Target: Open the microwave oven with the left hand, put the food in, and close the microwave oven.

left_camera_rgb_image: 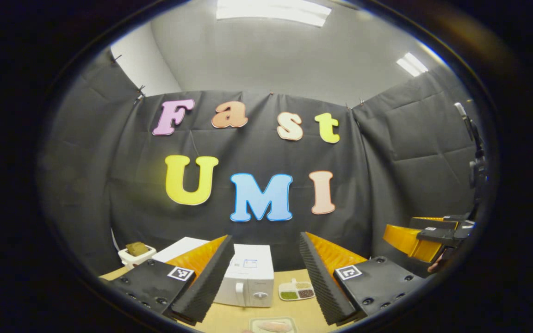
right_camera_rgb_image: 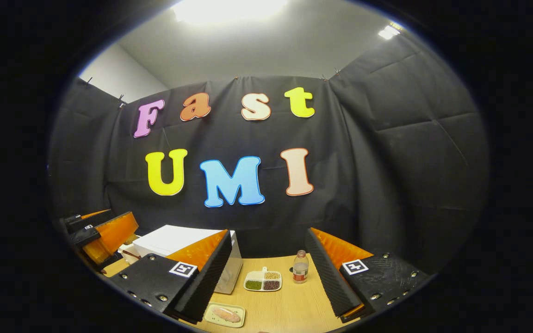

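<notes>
The white microwave (left_camera_rgb_image: 248, 277) stands shut on the wooden table (left_camera_rgb_image: 229, 319), straight ahead between the fingers of my left gripper (left_camera_rgb_image: 265, 240), which is open and holds nothing. A small plate with pinkish food (left_camera_rgb_image: 273, 326) lies near the table's front edge. In the right gripper view the same food plate (right_camera_rgb_image: 225, 314) lies low and left of centre, and the microwave (right_camera_rgb_image: 178, 240) sits partly behind one finger. My right gripper (right_camera_rgb_image: 269, 233) is open and empty above the table. Each gripper also appears in the other's view: right gripper (left_camera_rgb_image: 426, 236), left gripper (right_camera_rgb_image: 100, 231).
A divided dish of beans (left_camera_rgb_image: 296, 290) (right_camera_rgb_image: 263, 280) sits right of the microwave, with a small bottle (right_camera_rgb_image: 300, 267) beside it. A white cup holding something brown (left_camera_rgb_image: 136, 252) stands at the far left. Black cloth walls close in the back and sides.
</notes>
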A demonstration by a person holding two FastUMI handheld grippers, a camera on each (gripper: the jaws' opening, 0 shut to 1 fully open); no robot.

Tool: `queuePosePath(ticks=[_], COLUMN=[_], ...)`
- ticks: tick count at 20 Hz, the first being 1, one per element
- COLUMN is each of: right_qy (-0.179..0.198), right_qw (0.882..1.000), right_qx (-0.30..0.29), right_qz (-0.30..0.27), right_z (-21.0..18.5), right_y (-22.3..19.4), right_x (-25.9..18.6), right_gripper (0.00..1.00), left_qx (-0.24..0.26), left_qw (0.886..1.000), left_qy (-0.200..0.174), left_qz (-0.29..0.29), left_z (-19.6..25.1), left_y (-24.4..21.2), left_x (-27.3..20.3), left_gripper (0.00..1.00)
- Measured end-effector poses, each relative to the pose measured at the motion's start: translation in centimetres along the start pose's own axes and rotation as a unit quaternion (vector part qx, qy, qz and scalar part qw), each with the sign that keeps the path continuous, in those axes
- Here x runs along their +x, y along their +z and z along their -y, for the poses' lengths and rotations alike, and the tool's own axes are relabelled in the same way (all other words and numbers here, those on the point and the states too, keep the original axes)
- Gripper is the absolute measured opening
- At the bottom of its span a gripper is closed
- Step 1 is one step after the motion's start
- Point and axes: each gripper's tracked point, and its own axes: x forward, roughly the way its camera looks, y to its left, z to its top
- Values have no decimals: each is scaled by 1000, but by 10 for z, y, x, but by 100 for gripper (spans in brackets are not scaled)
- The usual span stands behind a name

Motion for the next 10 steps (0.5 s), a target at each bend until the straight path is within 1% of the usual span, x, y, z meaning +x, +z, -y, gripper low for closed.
queuePosePath(ticks=[1,2,3,4,5,6,8,10], right_qy=[2,5,8,11,14,19,38,42], right_qw=[1000,1000,1000,1000,1000,1000,999,999], right_qx=[0,0,-1,-4,-6,-5,6,8], right_qz=[0,1,1,-1,-4,-8,-11,-10], right_z=[1,2,3,5,6,7,2,6], right_y=[0,0,-1,-3,-5,-7,-9,-12], right_x=[0,-1,0,0,1,1,-2,-4], right_gripper=[98,98,98,98,98,98,98,98], left_qx=[4,11,21,25,19,9,-9,-24], left_qw=[1000,1000,1000,999,999,999,999,999], left_qy=[1,4,12,22,30,33,35,39], left_qz=[1,8,14,15,10,1,-13,-17], left_z=[2,1,-1,-4,-5,-3,-2,-5], left_y=[-2,-1,-1,-7,-15,-26,-43,-56], left_x=[2,2,2,3,4,6,11,15], left_gripper=[96,93,96,92,99,96,96,94])
